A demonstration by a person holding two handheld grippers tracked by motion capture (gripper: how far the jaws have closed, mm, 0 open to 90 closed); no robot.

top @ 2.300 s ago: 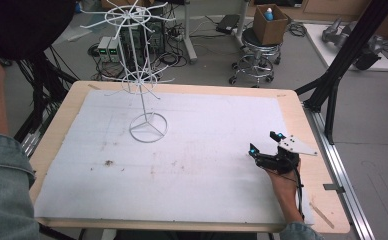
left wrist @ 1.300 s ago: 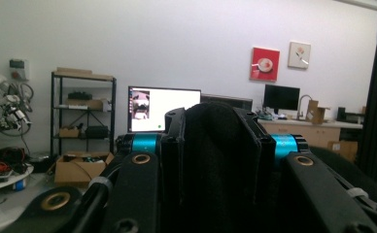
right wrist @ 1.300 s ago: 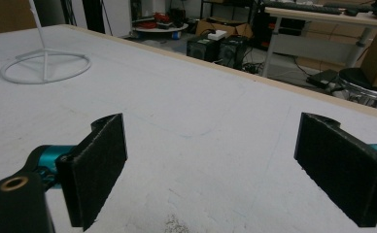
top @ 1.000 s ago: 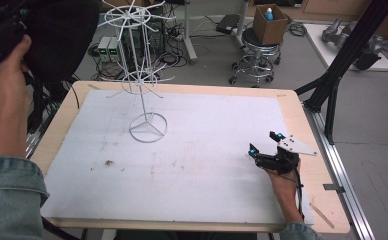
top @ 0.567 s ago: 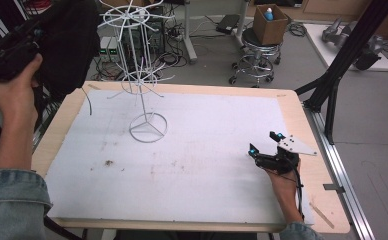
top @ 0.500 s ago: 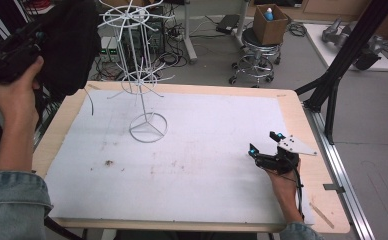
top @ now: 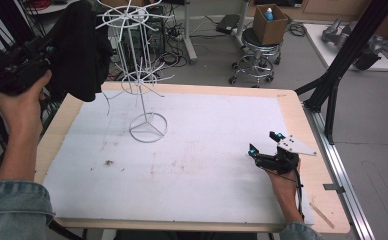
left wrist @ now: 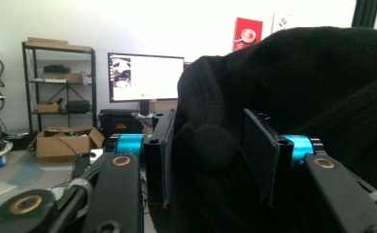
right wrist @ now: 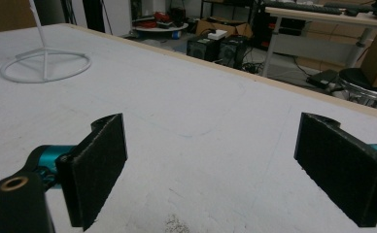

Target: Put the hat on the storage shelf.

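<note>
Black soft cloth (top: 82,47), maybe a hat, hangs floppy and light, pinched in the left gripper (left wrist: 211,160); the right gripper (top: 265,144) rests spread wide.

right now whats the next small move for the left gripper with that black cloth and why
Probably carry it a little further toward the white wire rack and lower it over an arm. The left gripper is shut on the black cloth, held in the air just left of the rack's upper ring, not yet draped on it. The right gripper rests open on the table, far off.
</note>
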